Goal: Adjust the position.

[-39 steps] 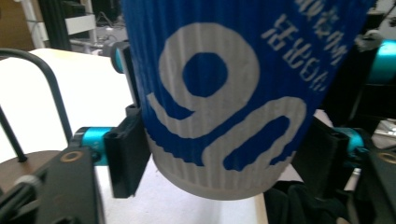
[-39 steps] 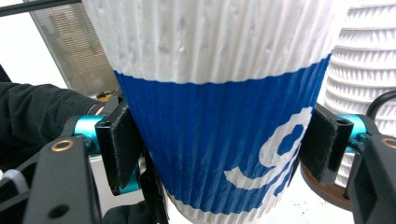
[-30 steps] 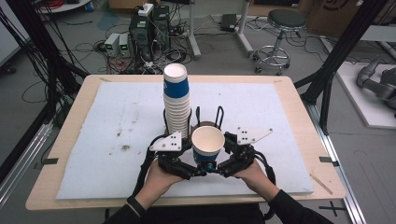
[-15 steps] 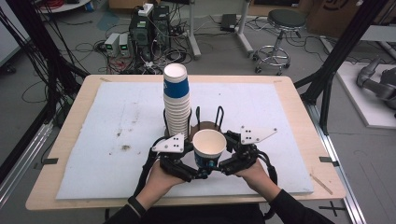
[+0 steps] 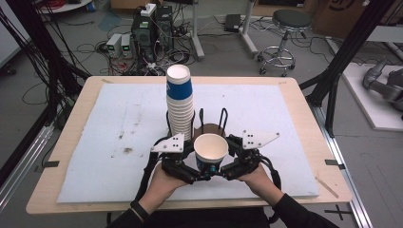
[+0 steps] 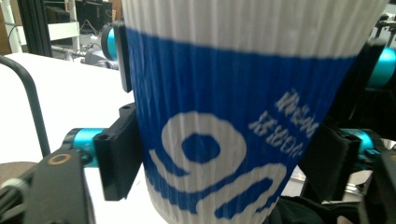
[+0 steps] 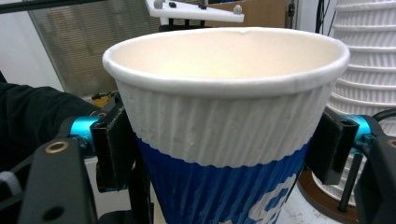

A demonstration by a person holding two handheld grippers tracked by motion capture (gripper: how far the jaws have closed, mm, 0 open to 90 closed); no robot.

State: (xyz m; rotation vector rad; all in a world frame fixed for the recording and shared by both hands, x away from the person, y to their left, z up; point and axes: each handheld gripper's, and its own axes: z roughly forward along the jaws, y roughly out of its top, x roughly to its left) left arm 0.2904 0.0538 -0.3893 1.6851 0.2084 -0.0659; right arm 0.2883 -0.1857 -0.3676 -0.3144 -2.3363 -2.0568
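Ribbed white-and-blue paper cup [image 6: 233, 116]: a large white looping logo on the blue band, beside it two lines of small white characters, tilted and too blurred to read.

Both grippers black-bodied. Left gripper [image 5: 202, 175] and right gripper [image 5: 219, 172] each topped by a pale grey three-cornered plate with small dark dots. Black cables trail back from each. Fingers [image 7: 112, 149] carry flat black pads on turquoise metal barrels; brass-ringed screw holes in black brackets. Dark sleeves, dark wristband.
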